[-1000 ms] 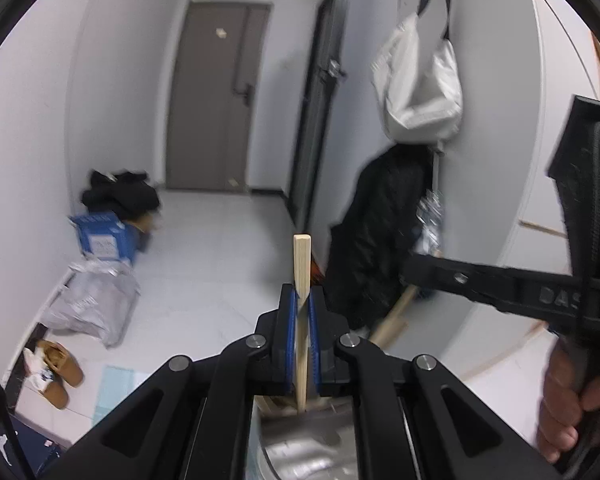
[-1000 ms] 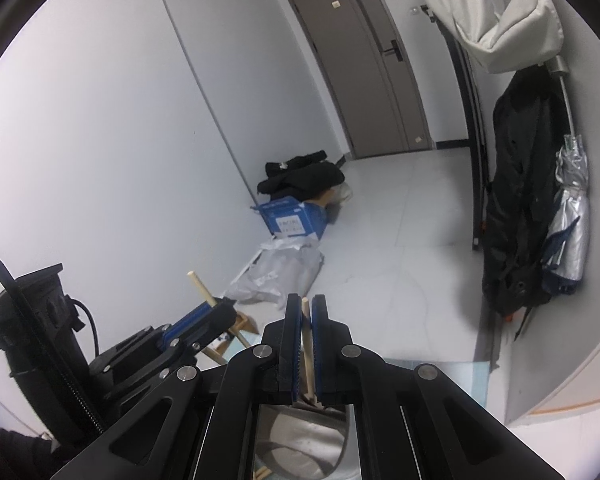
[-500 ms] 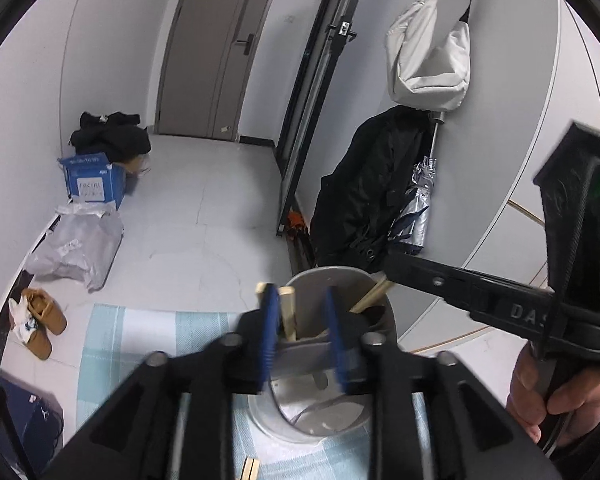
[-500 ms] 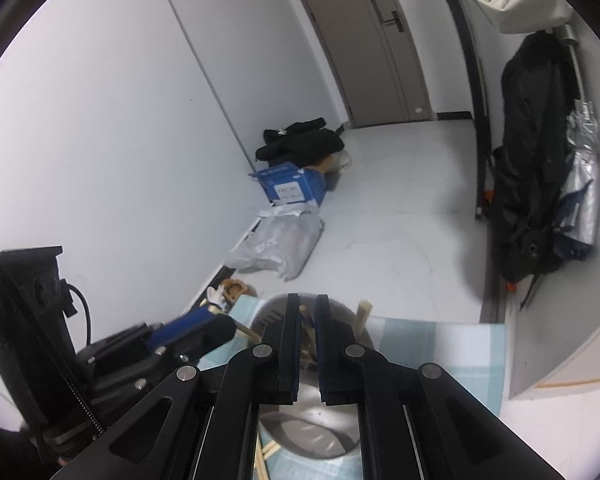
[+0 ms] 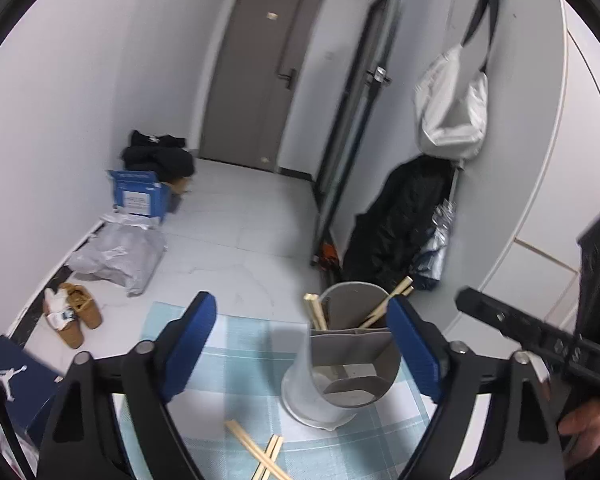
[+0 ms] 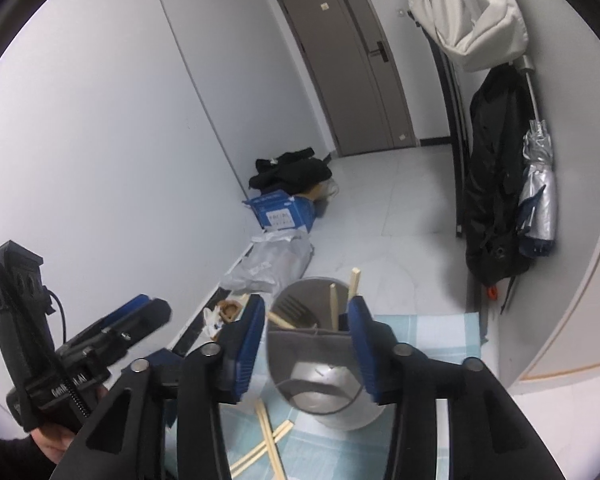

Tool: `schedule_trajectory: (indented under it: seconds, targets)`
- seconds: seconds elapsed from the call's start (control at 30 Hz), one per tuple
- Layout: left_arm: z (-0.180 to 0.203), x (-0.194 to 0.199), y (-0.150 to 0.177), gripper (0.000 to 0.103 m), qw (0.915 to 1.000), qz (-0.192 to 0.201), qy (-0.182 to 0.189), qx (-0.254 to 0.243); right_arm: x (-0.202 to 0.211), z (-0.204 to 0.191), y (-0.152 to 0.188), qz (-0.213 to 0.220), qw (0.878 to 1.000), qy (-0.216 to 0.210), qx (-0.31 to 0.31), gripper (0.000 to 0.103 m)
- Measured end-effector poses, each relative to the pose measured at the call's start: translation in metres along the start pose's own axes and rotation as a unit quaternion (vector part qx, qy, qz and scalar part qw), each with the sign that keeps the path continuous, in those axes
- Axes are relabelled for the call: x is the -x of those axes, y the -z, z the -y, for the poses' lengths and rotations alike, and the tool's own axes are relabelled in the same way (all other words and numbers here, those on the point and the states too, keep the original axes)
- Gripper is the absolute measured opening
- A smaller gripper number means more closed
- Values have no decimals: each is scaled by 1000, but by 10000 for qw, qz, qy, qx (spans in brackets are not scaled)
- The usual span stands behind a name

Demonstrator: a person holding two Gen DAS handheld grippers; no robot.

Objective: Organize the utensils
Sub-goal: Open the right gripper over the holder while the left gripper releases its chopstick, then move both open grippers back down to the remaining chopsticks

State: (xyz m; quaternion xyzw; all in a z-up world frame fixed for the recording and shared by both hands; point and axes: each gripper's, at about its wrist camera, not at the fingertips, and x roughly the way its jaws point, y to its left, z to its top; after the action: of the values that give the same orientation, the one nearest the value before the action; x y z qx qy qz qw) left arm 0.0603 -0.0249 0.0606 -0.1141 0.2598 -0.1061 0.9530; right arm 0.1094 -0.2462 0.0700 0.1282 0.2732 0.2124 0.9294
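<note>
The grey utensil holder is now seen on the checked cloth, chopsticks released into it. The left gripper is opening wide, empty; the right gripper is opening partway, nothing clamped. Loose chopsticks lie beside the holder.

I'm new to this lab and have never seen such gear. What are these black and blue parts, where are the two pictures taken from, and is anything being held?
A person holds a handheld gripper in each hand; each carries a camera looking along its blue-padded jaws. One picture is from the left gripper, the other from the right gripper. On a checked cloth stands a grey holder with chopsticks and a fork inside. More loose chopsticks lie on the cloth. Both sets of jaws are opening and grip nothing.
</note>
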Motion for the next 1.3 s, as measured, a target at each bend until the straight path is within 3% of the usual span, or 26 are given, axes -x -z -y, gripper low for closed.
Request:
schedule_trajectory:
  seconds: [0.23, 0.6, 0.97, 1.3]
  targets:
    - [-8, 17, 18, 102, 9983, 32, -565, 143, 22, -23, 29, 263, 9995, -27, 197, 62]
    - [-20, 35, 56, 102, 9932, 117, -1159, -68, 22, -42, 84, 249, 9984, 41, 506, 77]
    - [-42, 20, 76, 102, 9913, -287, -1286, 26, -8, -43, 126, -355, 9969, 257, 659, 93]
    - [-56, 6, 81, 102, 9910, -749, -1093, 169, -47, -39, 144, -1179, 9912, 230, 551, 93]
